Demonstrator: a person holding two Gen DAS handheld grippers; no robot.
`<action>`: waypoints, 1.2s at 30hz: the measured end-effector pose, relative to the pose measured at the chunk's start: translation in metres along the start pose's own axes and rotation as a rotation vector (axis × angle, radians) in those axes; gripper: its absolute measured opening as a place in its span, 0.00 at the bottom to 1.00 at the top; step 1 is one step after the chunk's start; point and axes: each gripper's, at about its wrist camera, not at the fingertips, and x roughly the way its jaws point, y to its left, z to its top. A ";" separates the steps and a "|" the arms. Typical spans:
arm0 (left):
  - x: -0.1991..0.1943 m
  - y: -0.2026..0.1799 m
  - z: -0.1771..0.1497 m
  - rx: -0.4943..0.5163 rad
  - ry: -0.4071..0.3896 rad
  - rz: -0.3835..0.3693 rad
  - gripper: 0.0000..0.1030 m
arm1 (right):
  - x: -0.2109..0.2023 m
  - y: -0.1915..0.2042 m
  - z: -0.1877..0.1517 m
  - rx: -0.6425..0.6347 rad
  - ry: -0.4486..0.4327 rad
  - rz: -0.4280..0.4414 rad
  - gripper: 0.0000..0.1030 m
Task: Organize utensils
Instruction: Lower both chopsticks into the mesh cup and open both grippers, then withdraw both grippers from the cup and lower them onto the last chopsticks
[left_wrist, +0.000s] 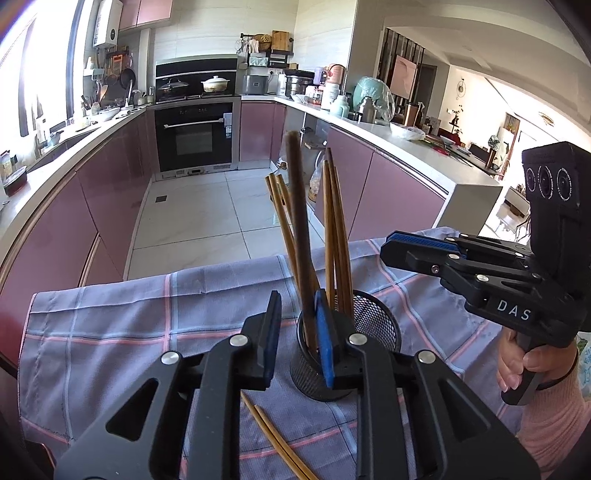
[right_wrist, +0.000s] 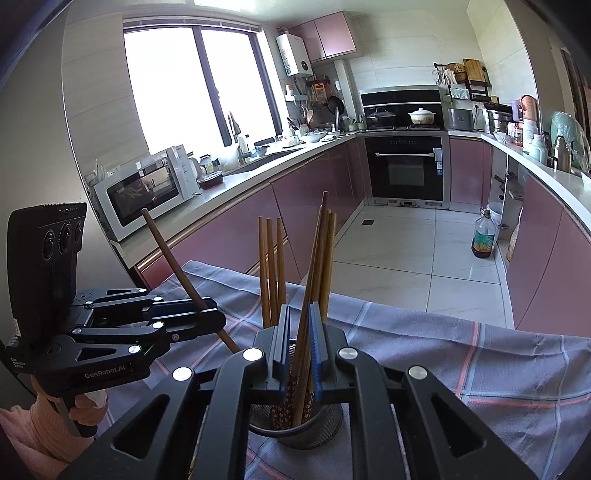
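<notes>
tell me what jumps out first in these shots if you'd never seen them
First, the black mesh holder on the checked cloth, bristling with upright bamboo chopsticks. The left claw is open, one pad inside the holder's rim beside a dark brown stick. The right claw, seen from its own camera, hangs right over the holder, its pads narrowly apart around chopsticks; two loose chopsticks lie on the cloth nearer the left camera.

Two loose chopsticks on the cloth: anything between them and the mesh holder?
Only the left gripper itself: it hangs over the loose chopsticks, jaws open around the dark stick standing in the mesh holder. Nothing else visible in between.
</notes>
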 end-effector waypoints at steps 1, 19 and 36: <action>0.000 0.000 -0.001 -0.001 -0.004 0.006 0.22 | 0.000 -0.001 0.000 0.001 -0.002 0.001 0.11; -0.031 0.012 -0.065 -0.042 -0.064 0.165 0.60 | -0.020 0.033 -0.047 -0.018 0.007 0.099 0.38; -0.037 0.034 -0.128 -0.097 0.017 0.222 0.61 | 0.019 0.077 -0.106 -0.047 0.211 0.135 0.39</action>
